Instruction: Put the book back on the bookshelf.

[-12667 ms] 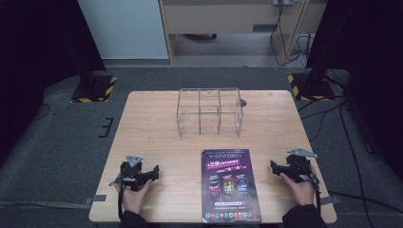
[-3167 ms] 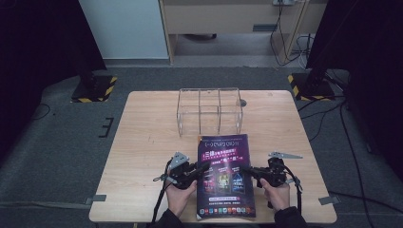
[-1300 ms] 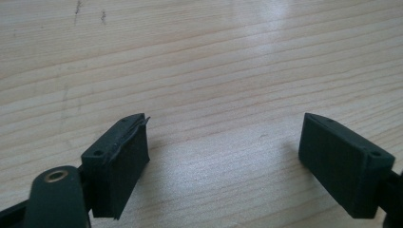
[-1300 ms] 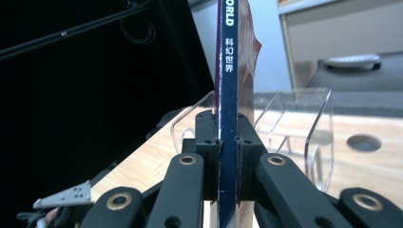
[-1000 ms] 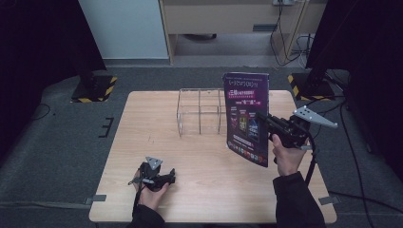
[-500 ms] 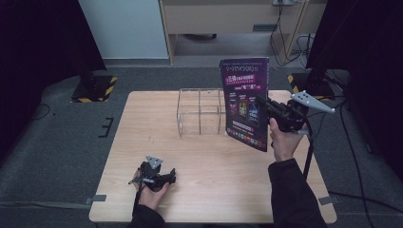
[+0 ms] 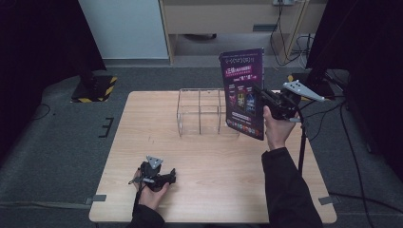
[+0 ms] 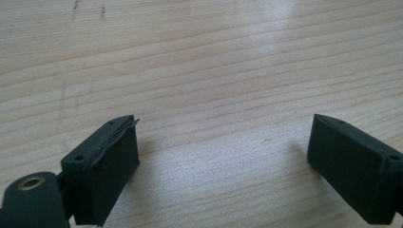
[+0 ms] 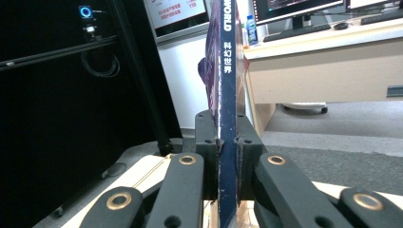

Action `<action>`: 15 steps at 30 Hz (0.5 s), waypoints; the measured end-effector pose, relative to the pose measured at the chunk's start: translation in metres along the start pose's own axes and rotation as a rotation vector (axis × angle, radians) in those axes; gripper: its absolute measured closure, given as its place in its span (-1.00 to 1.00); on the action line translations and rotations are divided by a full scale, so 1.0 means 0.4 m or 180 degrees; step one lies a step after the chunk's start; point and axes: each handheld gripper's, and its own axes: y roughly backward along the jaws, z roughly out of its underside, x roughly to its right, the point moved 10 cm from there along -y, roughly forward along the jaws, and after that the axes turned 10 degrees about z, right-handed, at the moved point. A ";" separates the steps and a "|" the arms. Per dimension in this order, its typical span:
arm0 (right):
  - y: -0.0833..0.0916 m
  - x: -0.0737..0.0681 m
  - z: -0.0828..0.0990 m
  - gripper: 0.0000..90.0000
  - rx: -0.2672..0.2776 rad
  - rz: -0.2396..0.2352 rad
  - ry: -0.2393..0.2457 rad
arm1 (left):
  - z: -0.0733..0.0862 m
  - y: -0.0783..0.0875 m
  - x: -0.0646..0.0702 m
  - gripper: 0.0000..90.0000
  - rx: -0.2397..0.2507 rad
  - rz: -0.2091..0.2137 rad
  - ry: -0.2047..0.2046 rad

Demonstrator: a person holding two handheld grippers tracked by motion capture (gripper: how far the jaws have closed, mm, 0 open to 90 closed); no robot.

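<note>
The right hand-held gripper (image 7: 260, 95) is clamped on the spine edge of a magazine (image 7: 244, 90), held upright at upper right of the high view, just beside the wire rack (image 7: 202, 111). The left hand-held gripper (image 7: 167, 176), lower left, rests on the bench (image 7: 214, 190) with jaws apart, nothing between them.

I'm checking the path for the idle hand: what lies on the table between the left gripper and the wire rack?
Nothing: in the high view, bare wooden table runs from the left gripper up to the wire rack.
</note>
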 end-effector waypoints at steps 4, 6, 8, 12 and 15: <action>-0.026 0.007 -0.004 0.87 0.0029 0.0047 -0.0013 | 0.000 0.000 0.000 -0.80 -0.0001 0.0000 0.0001; -0.038 0.010 -0.002 0.87 0.0032 0.0065 -0.0026 | 0.000 0.000 0.000 -0.80 -0.0001 0.0000 0.0001; -0.051 0.012 0.002 0.87 0.0033 0.0082 -0.0038 | 0.000 0.000 0.000 -0.80 -0.0001 0.0000 0.0001; -0.076 0.024 0.013 0.87 0.0057 0.0182 -0.0017 | 0.000 0.000 0.000 -0.80 -0.0001 0.0000 0.0001; -0.094 0.027 0.026 0.87 0.0037 0.0223 0.0013 | 0.000 0.000 0.000 -0.80 -0.0001 0.0000 0.0002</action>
